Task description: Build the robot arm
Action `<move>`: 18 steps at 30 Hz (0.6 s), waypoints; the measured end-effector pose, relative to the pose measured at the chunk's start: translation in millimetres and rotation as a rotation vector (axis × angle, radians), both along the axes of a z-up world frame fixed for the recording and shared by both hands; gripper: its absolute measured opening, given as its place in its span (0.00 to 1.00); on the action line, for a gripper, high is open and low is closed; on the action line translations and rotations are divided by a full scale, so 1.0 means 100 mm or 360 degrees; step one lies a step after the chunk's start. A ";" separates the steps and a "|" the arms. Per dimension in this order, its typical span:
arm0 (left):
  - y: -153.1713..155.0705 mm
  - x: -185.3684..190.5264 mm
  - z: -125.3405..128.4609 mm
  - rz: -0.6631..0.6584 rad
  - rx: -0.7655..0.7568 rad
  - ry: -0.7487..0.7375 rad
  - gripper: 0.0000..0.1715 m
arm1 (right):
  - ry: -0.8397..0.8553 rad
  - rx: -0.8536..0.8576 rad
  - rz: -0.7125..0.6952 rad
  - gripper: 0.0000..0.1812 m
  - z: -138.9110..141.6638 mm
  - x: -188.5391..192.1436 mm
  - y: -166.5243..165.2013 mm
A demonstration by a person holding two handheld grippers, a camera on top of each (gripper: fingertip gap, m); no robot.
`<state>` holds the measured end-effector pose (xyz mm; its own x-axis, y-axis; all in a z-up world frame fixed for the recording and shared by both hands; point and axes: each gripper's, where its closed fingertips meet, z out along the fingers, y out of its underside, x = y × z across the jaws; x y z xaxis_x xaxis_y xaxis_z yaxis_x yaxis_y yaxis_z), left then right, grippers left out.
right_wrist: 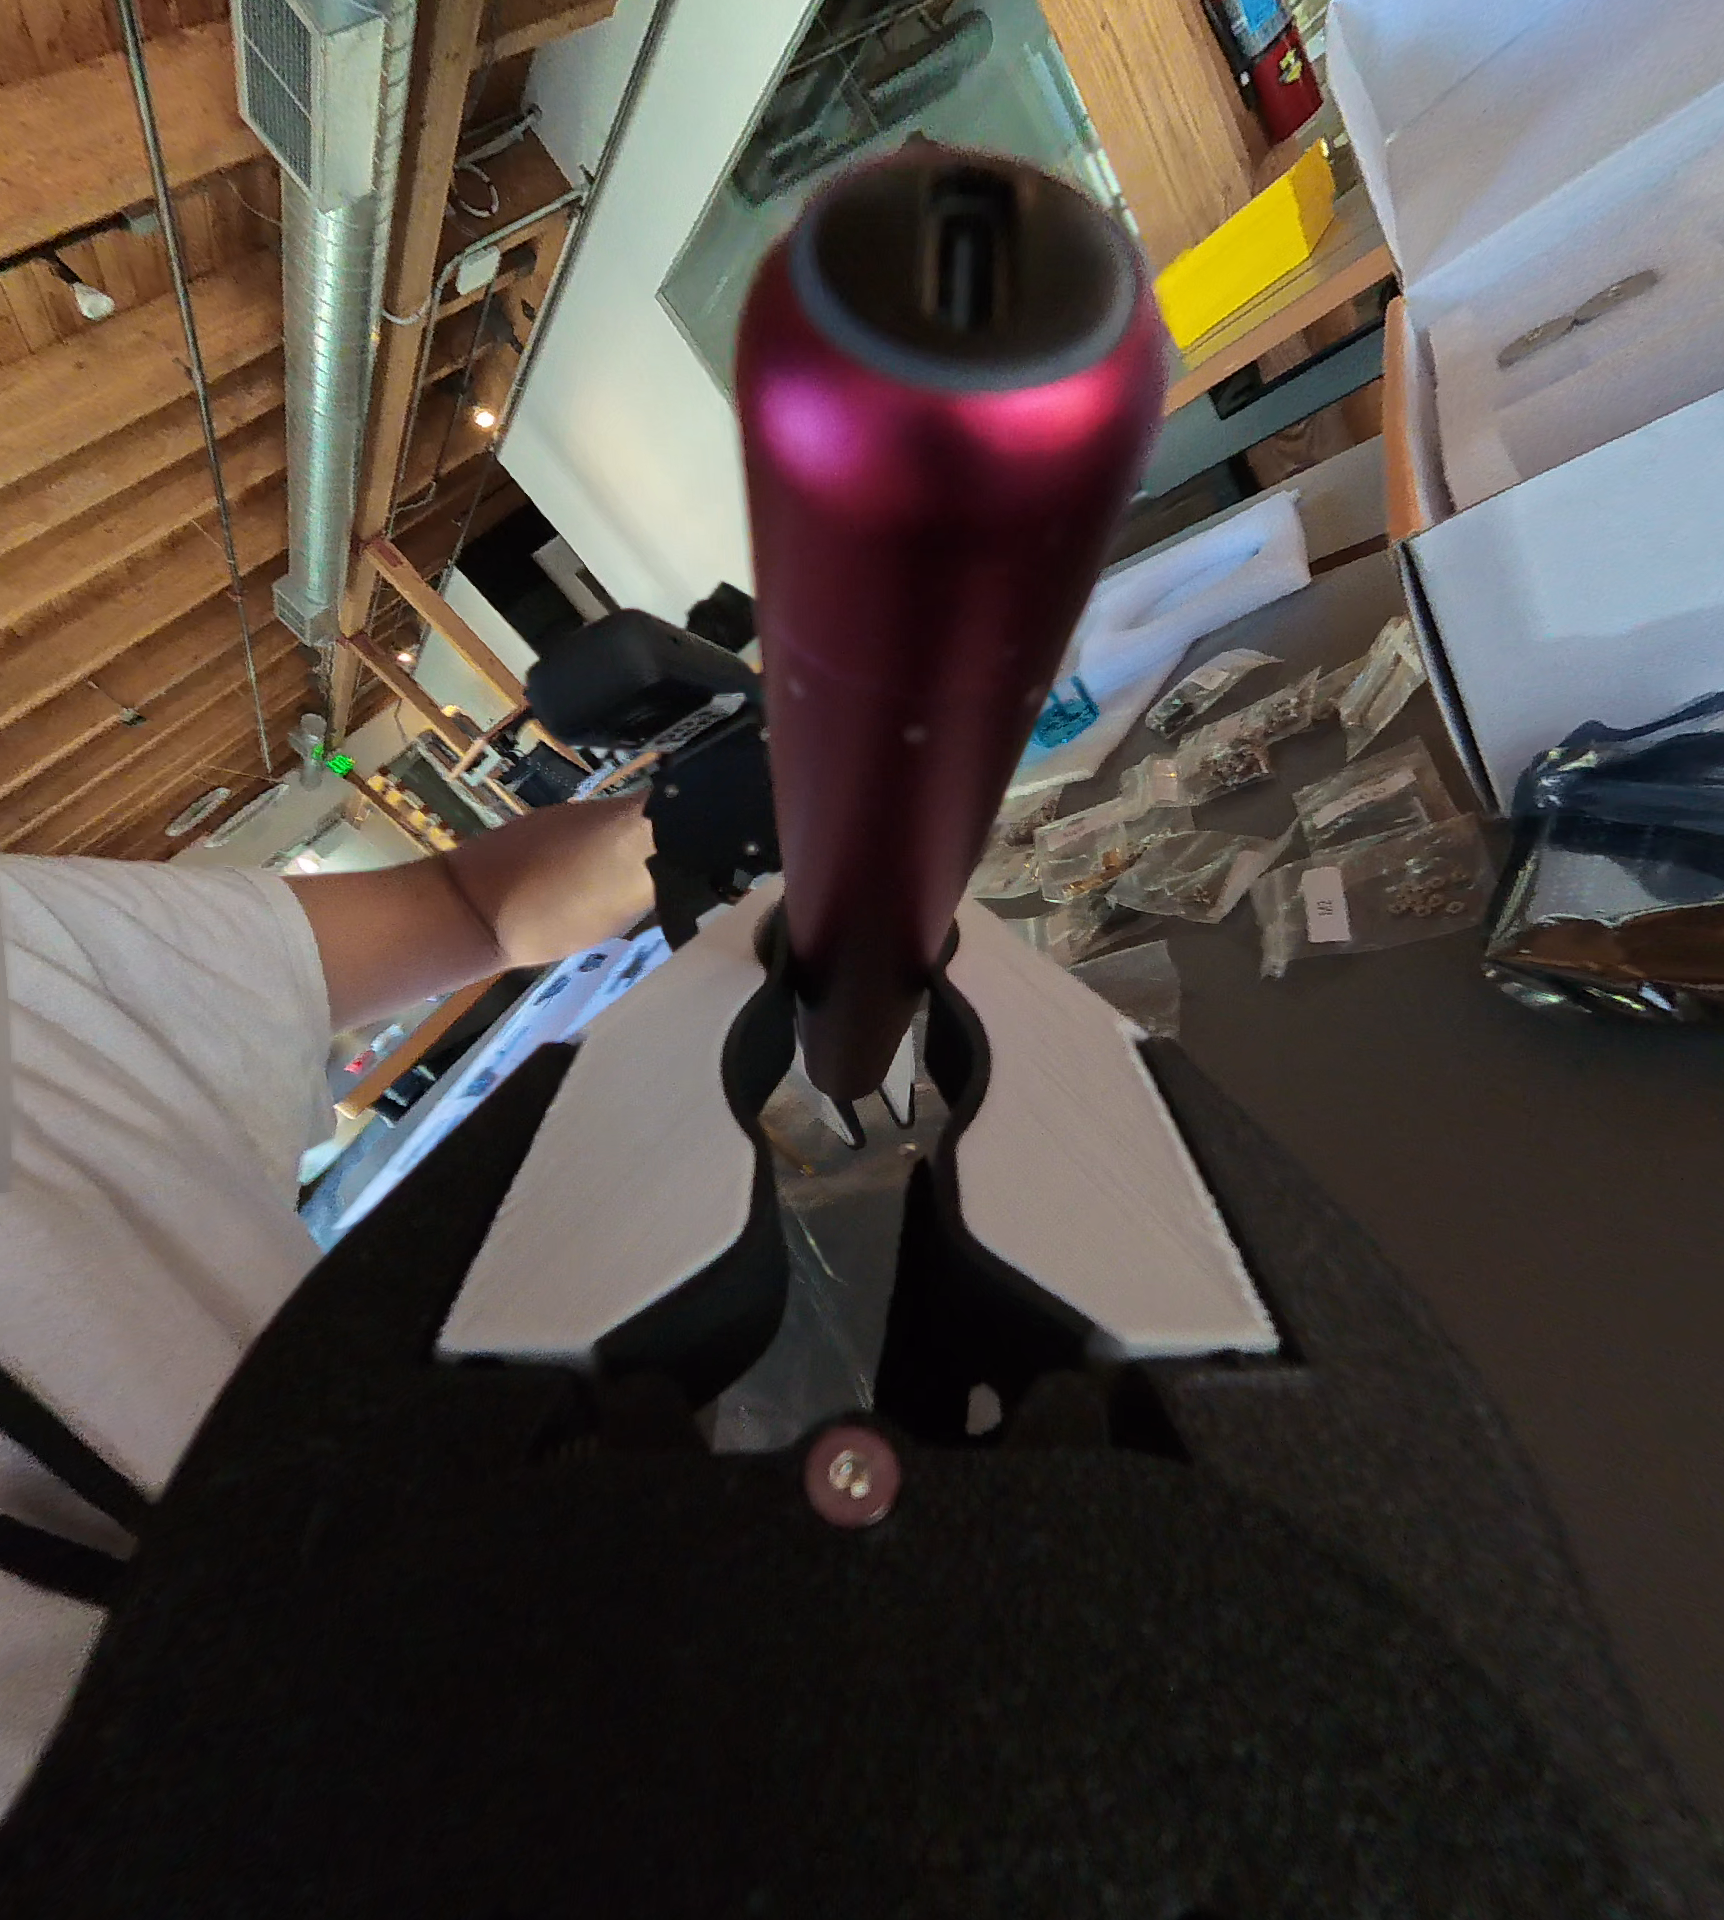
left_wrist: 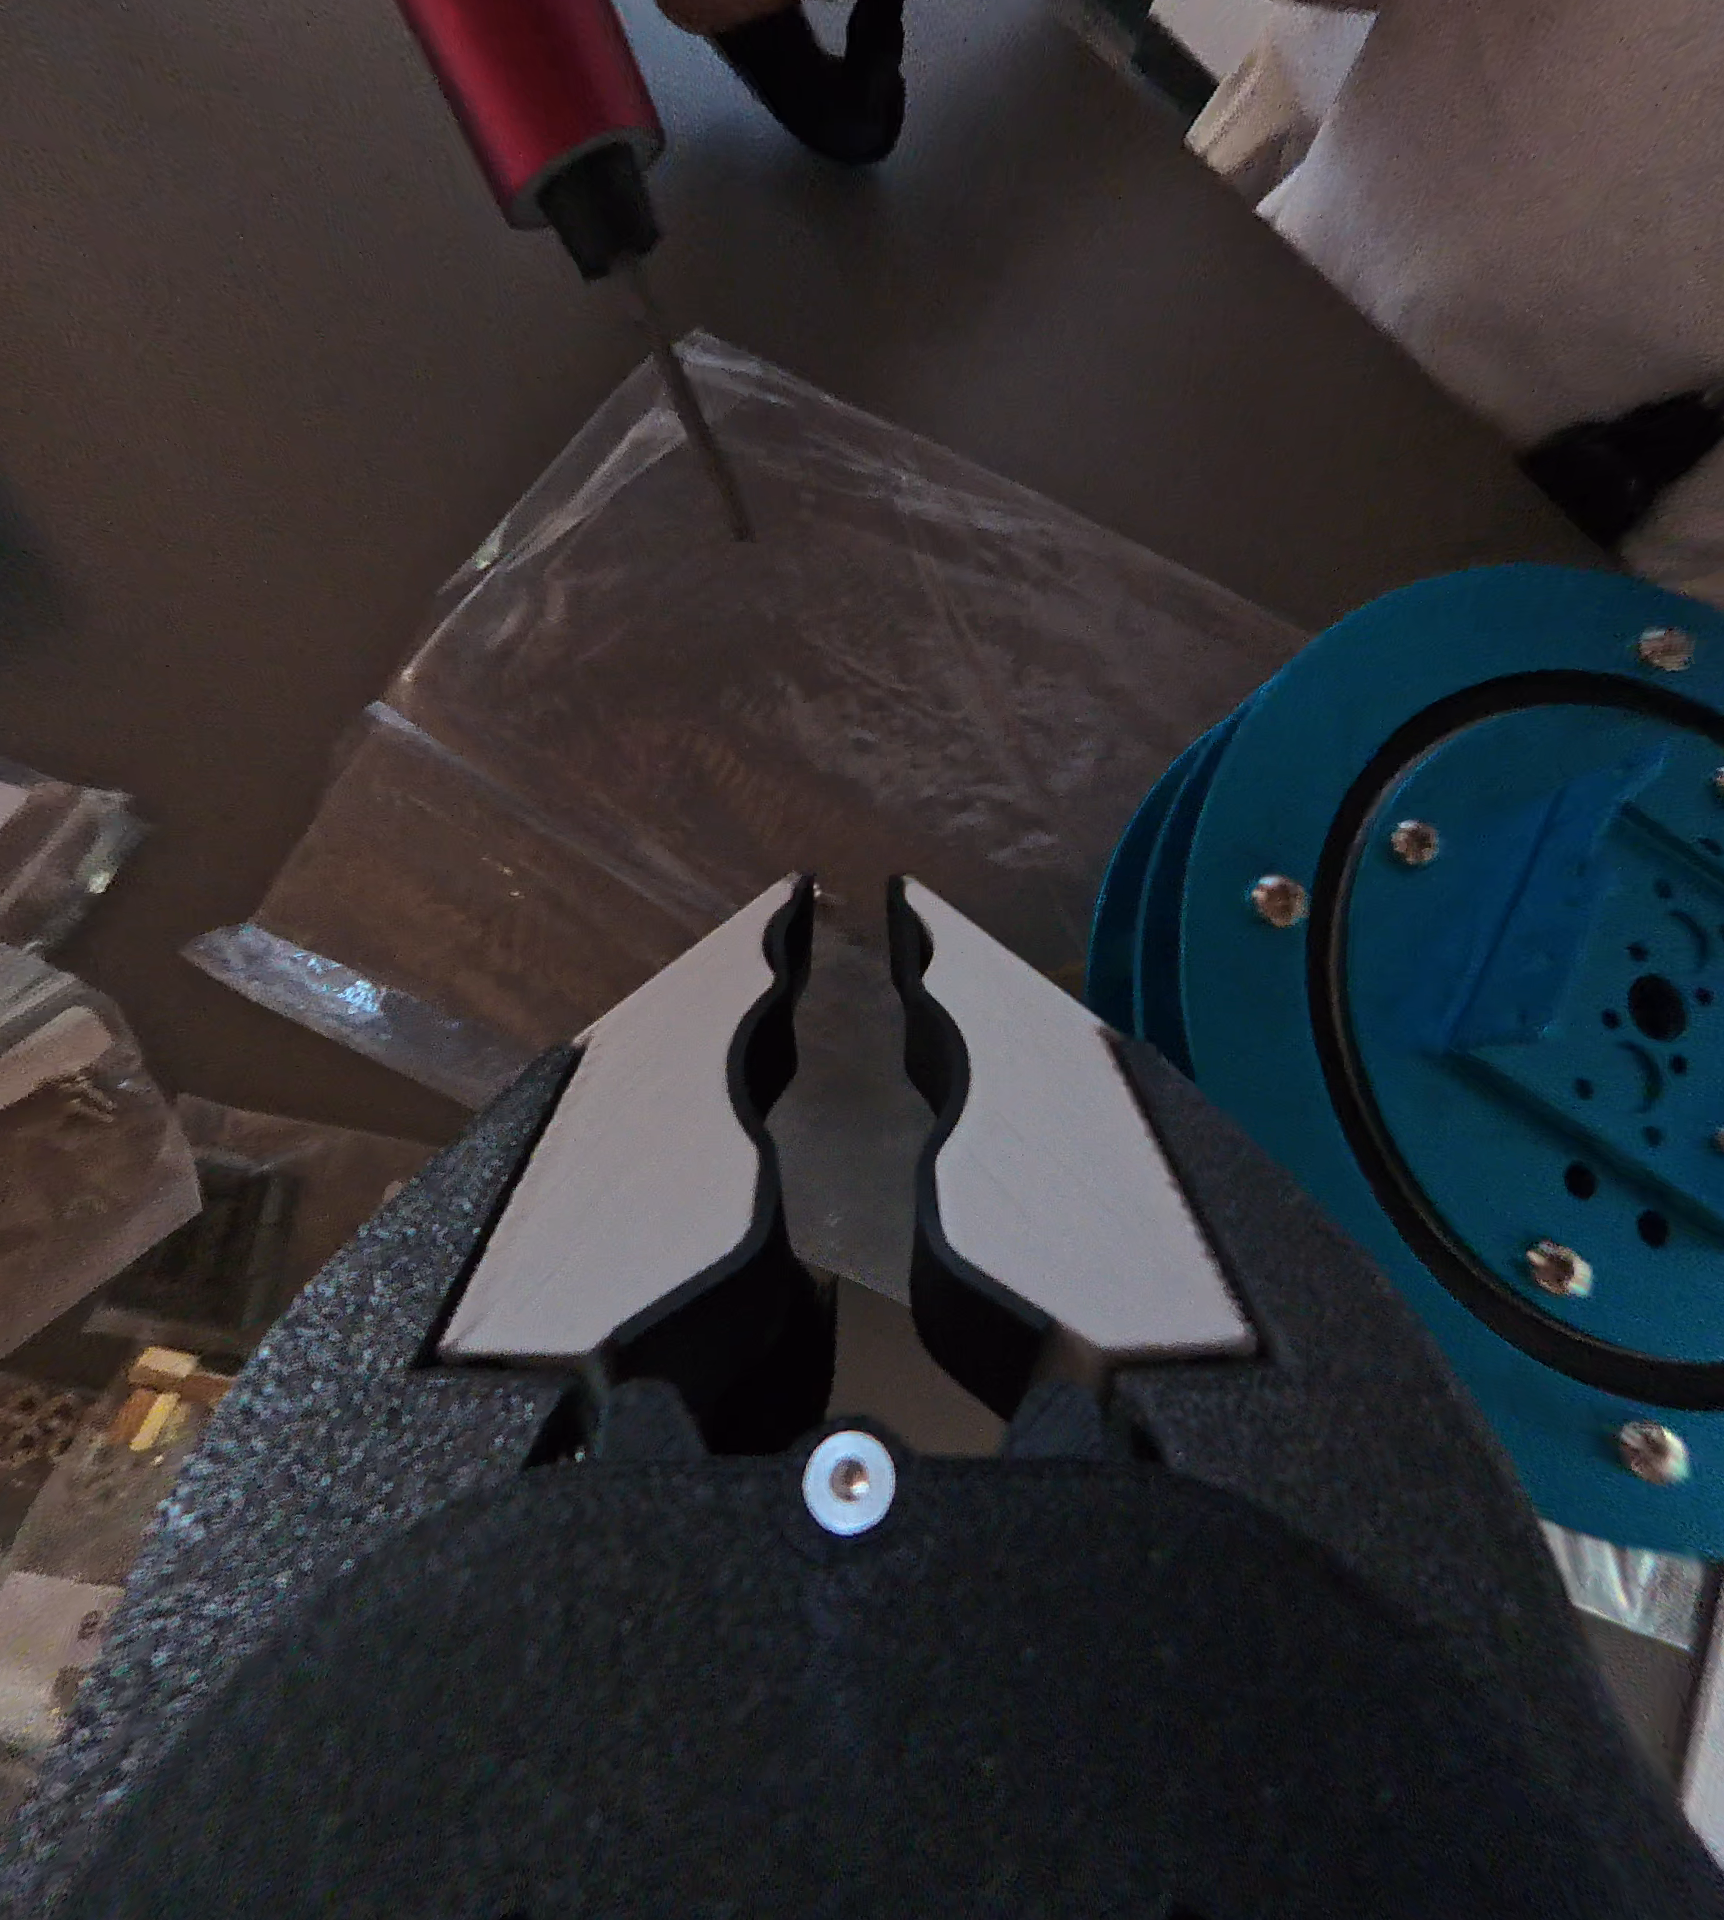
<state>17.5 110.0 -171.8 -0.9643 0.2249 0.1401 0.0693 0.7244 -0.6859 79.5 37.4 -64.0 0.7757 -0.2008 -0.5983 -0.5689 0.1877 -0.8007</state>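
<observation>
Right wrist view: right gripper clamped on a red screwdriver. Left gripper nearly together, empty; blue disc at 3 o'clock.

Screwdriver: smooth satin red metal. Disc: matt blue plastic with shiny screws. Bag: glossy clear film. Bench: matt grey.

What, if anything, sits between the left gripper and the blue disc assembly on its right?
Nothing visible does. In the left wrist view the blue disc assembly sits right beside the left gripper. The red screwdriver points down at the clear bag farther ahead, off that line.
</observation>
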 end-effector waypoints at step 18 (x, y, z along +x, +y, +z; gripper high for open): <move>-0.09 0.10 -0.11 -0.0012 0.0224 -0.0205 0.04 | -0.0125 -0.0111 0.0038 0.10 -0.03 0.03 -0.07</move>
<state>27.3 100.9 -182.9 -0.9747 0.2188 0.0460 0.1557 0.8118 -0.5628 82.1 30.0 -67.3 0.8246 -0.2209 -0.5208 -0.5077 0.1171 -0.8536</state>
